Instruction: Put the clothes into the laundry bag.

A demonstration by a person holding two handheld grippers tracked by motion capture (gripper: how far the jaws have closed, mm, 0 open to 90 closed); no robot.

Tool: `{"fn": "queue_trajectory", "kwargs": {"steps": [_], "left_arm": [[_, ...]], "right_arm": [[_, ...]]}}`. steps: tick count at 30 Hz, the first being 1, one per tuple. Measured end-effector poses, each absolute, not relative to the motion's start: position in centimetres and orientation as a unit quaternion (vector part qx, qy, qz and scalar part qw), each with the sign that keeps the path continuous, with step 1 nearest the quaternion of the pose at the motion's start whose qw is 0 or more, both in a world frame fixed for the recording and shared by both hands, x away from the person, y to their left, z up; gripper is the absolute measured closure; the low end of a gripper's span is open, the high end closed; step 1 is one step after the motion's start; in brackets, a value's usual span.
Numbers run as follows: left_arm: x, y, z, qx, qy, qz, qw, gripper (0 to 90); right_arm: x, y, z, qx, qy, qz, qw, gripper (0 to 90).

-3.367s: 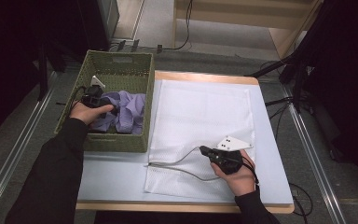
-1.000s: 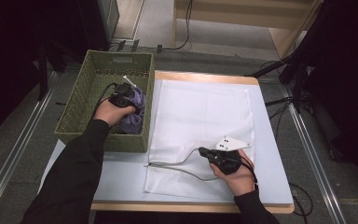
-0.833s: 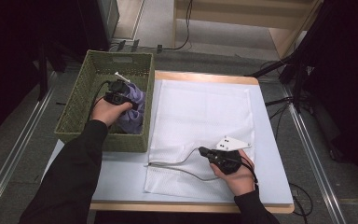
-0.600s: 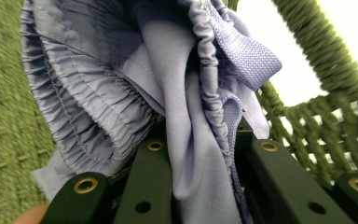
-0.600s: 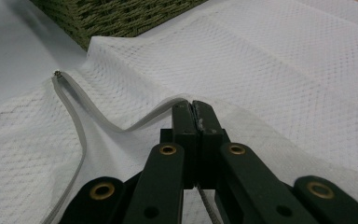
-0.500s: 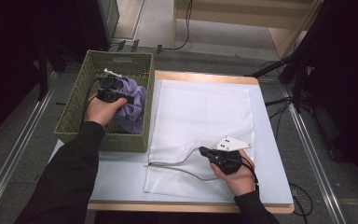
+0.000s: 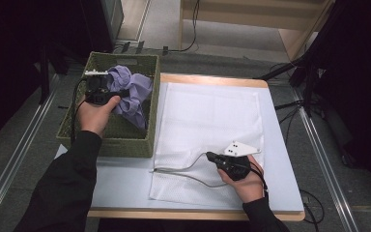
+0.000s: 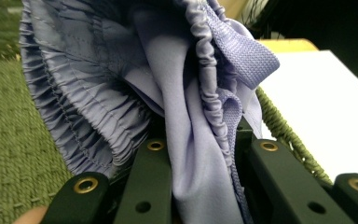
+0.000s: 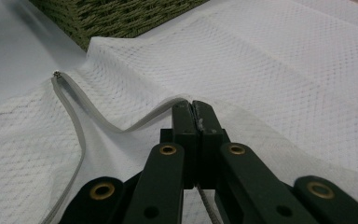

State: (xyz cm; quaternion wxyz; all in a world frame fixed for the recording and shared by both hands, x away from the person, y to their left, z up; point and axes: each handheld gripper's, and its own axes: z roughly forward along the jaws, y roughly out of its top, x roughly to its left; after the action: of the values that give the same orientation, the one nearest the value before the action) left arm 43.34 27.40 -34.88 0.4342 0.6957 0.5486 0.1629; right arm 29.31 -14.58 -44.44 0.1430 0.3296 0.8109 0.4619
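- A basket [image 7: 106, 140] sits at the table's [image 7: 280, 145] left edge, garment [image 7: 133, 92] inside.
- A mesh bag [image 7: 207, 121] lies just right of the basket.

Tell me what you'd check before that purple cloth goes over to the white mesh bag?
1. Left gripper clamped on the purple cloth: ok.
2. Cloth lifted free of the green basket: not ok, its lower folds hang inside.
3. Right gripper pinching the mesh bag at its zipper edge: ok.
4. Bag mouth open: not ok, only a slight gap.
5. Bag lying flat on the table: ok.
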Motion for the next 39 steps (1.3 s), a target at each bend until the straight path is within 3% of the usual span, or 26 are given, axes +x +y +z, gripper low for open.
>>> {"fn": "queue_trajectory", "kwargs": {"steps": [16, 28, 39], "left_arm": [[41.2, 27.3, -33.8, 0.684, 0.513, 0.163, 0.493, 77.4], [38.9, 22.8, -32.8, 0.688, 0.463, 0.127, 0.544, 77.6], [36.1, 17.2, -33.2, 0.729, 0.398, 0.081, 0.551, 77.6]], "right_arm": [[29.3, -14.5, -44.5, 0.328, 0.811, 0.462, 0.145, 90.0], [29.3, -14.5, -44.6, 0.328, 0.809, 0.464, 0.151, 90.0], [29.3, -14.8, -44.4, 0.336, 0.803, 0.468, 0.152, 90.0]]}}
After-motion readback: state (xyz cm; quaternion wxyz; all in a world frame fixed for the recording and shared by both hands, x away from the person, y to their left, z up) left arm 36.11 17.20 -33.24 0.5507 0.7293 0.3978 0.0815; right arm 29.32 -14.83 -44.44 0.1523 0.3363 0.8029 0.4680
